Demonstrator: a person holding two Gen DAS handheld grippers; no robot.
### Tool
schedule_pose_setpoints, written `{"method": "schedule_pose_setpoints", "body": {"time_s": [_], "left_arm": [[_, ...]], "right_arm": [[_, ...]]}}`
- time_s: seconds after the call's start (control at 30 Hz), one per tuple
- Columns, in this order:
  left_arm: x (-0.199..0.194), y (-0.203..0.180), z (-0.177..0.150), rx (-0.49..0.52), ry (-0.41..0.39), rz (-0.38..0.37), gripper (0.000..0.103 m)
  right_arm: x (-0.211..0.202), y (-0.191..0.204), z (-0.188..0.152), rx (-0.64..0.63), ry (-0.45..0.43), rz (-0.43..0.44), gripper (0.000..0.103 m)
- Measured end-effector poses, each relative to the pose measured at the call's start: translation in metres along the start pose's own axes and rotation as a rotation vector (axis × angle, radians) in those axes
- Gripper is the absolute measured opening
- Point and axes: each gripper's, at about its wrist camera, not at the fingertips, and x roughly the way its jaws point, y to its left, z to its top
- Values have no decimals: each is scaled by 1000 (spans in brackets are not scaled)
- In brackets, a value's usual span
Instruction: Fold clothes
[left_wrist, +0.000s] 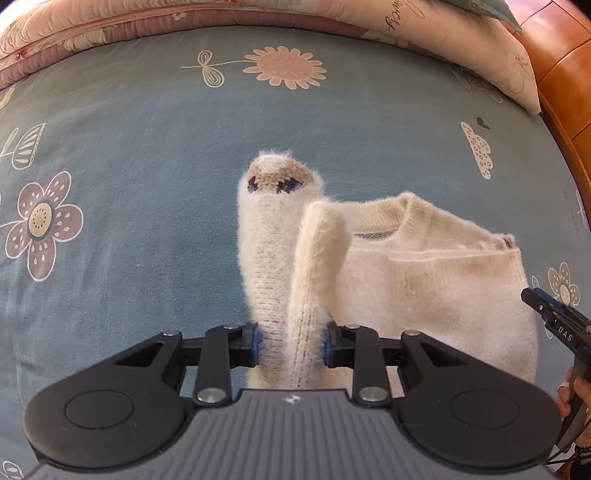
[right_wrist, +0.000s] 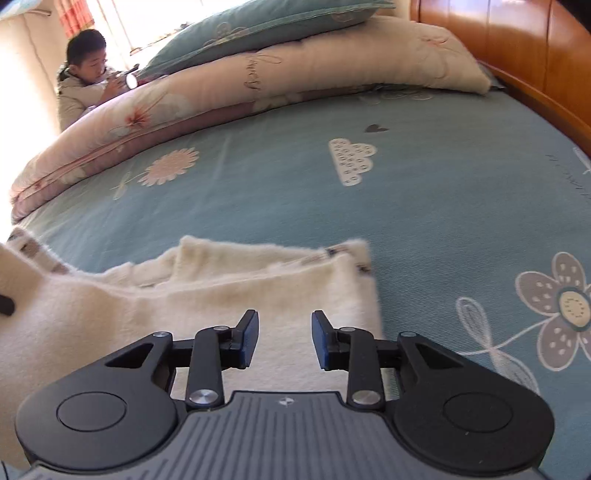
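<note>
Left gripper (left_wrist: 291, 343) clamped on cream sweater (left_wrist: 424, 280) sleeve, frame centre. Right gripper (right_wrist: 283, 341): jaws wide, nothing held, above sweater body at lower centre. Sweater lies on blue floral bedsheet (right_wrist: 424, 206).

The sweater's (left_wrist: 424, 288) lower part disappears behind the left hand-held gripper (left_wrist: 293, 345), so where its pads bite the sleeve (left_wrist: 280, 258) stays hidden. The right hand-held gripper (left_wrist: 554, 317) runs off the frame edge there, jaws unseen. Beyond the quilt (right_wrist: 110, 122), a person (right_wrist: 85, 74) holds something too small to make out.
</note>
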Motion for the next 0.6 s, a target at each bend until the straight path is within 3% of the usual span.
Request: {"method": "schedule_pose_setpoints", "body": {"time_s": [0.07,0.17,0.2,0.23,0.4,0.53,0.6], "left_arm": [[2,3,-1,-7,1,1,28],[4,7,-3,-12,0,2,28],[4,8,-4,-14,-1,2,28],[4,9,-5,-15,-1,2,28],[8,12,-6,-17,-5,6,28],[9,15,-7,-27,-6,4,28],[7,18,-6,-53,-3,-18,28]], "right_arm": [[15,-18,1,30,47,-45,41],[27,-33,-1,80,84,20,39],[29,-35,-3,88,91,38,29],[28,-35,-3,64,98,28,13],[20,-36,-6,45,108,-29,12],[17,-31,0,74,111,-56,25],[7,-23,7,66,82,-72,25]]}}
